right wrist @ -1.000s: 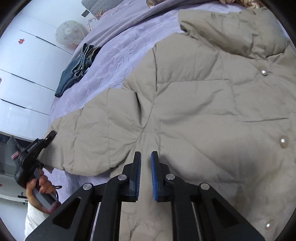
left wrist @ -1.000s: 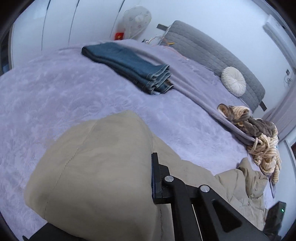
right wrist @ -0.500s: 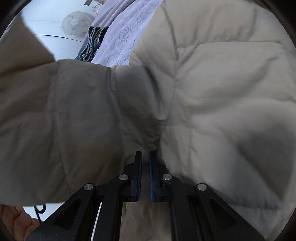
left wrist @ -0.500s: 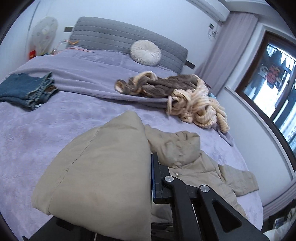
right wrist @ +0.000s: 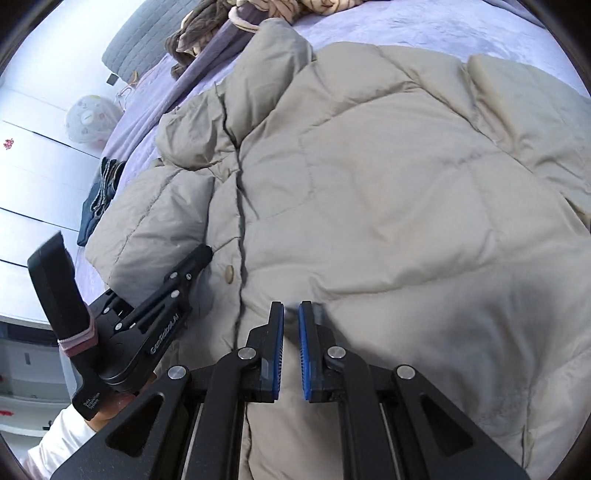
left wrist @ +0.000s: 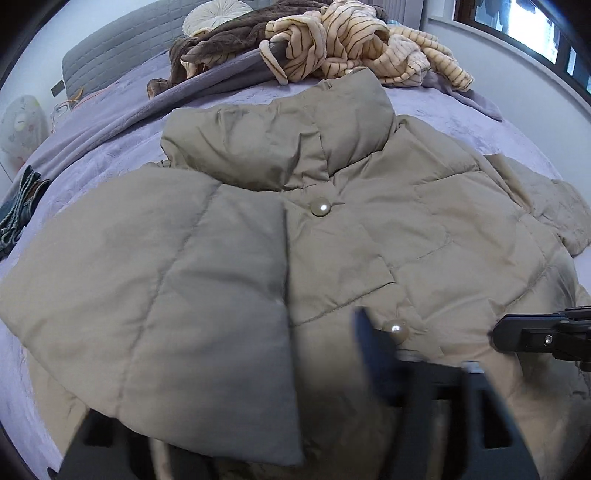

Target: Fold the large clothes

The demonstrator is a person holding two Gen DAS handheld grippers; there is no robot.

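Right wrist view: beige puffer jacket (right wrist: 388, 192) spread on the bed (right wrist: 461, 26), left sleeve (right wrist: 162, 218) folded across. Left hand-held gripper (right wrist: 201, 254) just sprung wide, empty; right hand-held gripper (right wrist: 291, 325) nearly shut, empty. Next, likely: opposite sleeve.

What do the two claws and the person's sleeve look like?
Both claws are black plastic with silver screws. The right claw has blue ribbed pads. The left claw bears white lettering and a pink band on its handle. The sleeve is white.
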